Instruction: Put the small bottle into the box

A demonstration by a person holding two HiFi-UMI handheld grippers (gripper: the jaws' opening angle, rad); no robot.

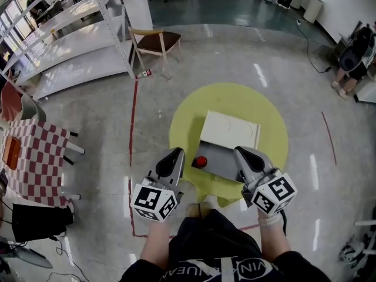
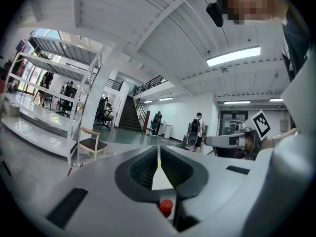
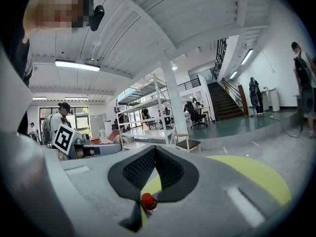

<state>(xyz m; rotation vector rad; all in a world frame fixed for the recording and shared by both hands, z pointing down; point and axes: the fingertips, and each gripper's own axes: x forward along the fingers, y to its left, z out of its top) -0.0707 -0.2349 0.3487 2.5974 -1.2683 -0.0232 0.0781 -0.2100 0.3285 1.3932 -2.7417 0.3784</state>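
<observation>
The small bottle (image 1: 201,161), known by its red cap, stands on the grey bottom of the open box (image 1: 226,164), close to the box's left edge. The box's white lid (image 1: 230,130) is thrown back on the far side, and the whole box rests on a round yellow mat (image 1: 267,113) on the floor. In the head view the bottle lies between the two grippers. It is just beside the tip of the left gripper (image 1: 175,153) and further from the right gripper (image 1: 242,152), which hangs over the box's right edge. Both grippers point forward, away from the person, with their marker cubes nearest the body. In the left gripper view the two dark ribbed pads meet at the front with nothing caught between them. The red cap shows low in the narrow slit behind the tips, beyond the jaws and not pinched. The right gripper view shows the same thing: jaws pressed fully together and empty, with the red cap peeping through the gap below them.
</observation>
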